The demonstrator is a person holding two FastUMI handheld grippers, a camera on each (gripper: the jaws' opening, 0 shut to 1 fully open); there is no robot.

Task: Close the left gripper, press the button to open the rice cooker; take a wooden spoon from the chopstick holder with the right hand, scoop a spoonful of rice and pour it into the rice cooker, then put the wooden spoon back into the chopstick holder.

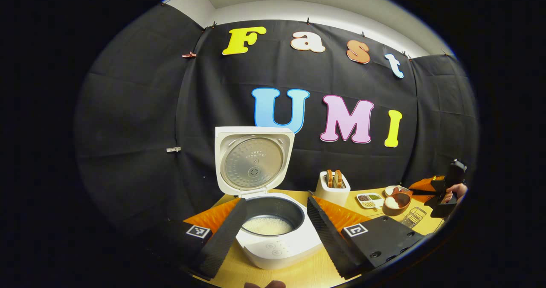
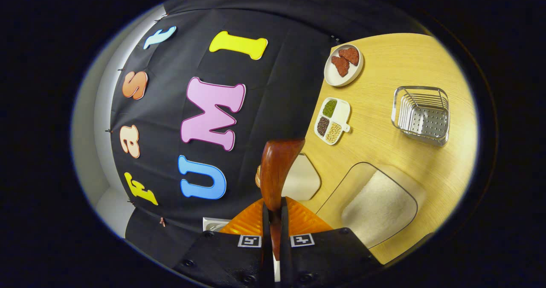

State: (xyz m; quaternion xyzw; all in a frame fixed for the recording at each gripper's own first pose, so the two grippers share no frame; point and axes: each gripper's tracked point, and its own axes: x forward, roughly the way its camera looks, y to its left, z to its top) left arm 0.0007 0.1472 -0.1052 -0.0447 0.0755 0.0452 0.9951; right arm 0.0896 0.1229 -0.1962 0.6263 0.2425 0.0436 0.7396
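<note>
Rice cooker (image 1: 273, 219) lid up, left jaws apart, right jaws clamping wooden spoon (image 2: 277, 168)

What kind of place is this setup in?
Probably a mock kitchen counter in a recording booth: an open rice cooker, a divided dish of beans and a metal drying rack sit on a wooden table, backed by black cloth.
</note>
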